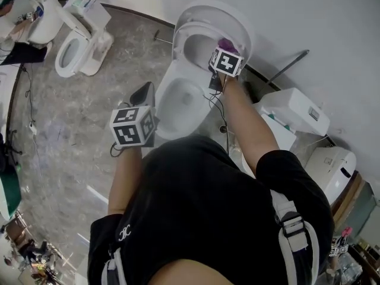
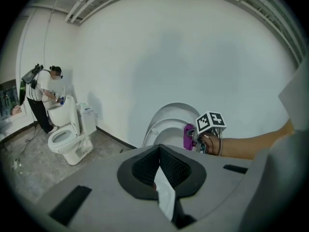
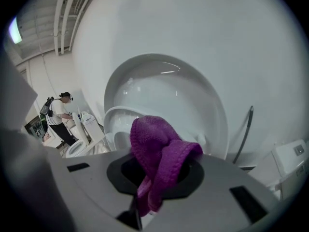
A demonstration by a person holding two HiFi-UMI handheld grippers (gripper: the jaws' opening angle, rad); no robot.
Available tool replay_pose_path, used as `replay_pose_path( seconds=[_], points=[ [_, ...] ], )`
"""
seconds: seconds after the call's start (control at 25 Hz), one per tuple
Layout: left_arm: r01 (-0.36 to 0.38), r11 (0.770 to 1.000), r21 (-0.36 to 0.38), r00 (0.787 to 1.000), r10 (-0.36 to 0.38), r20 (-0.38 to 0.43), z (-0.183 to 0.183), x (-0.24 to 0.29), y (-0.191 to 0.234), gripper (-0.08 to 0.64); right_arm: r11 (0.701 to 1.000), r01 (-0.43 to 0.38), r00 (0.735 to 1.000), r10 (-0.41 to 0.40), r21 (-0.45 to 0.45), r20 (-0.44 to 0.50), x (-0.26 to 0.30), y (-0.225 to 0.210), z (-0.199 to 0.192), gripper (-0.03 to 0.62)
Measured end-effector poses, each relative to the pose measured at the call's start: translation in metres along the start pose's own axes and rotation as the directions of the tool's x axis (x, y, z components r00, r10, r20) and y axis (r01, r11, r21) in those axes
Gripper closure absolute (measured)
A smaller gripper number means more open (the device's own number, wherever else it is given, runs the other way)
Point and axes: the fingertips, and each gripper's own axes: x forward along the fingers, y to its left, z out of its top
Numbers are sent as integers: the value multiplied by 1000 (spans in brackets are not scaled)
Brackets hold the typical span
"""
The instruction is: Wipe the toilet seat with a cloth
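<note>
The right gripper (image 3: 159, 180) is clamped on the purple cloth (image 3: 157, 146), with the raised toilet seat (image 3: 112, 120) just ahead and leftward in its view, ring upright against the lid (image 3: 169, 88). The left gripper (image 2: 159, 178), jaws together and empty, hangs well back. Whether cloth touches seat is hidden behind the marker cube (image 1: 226, 62)

Purple cloth (image 3: 161, 151) before the raised white toilet seat (image 3: 114, 116).
Bunched, knitted cloth droops at lower centre of the right gripper view; the toilet seat stands upright behind, centre-left.
</note>
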Motion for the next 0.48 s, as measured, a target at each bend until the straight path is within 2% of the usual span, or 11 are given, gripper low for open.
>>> replay_pose_path(
  seconds=[0.2,0.48],
  points=[
    [-28,999,-25,1000,28,-2,-3,-2,6,560,999,-20,999,22,-43,32,1,9,7,538],
    [-59,997,-52,998,59,-6,-16,-6,8,560,980,-91,991,107,-178,83,7,37,23,538]
  ],
)
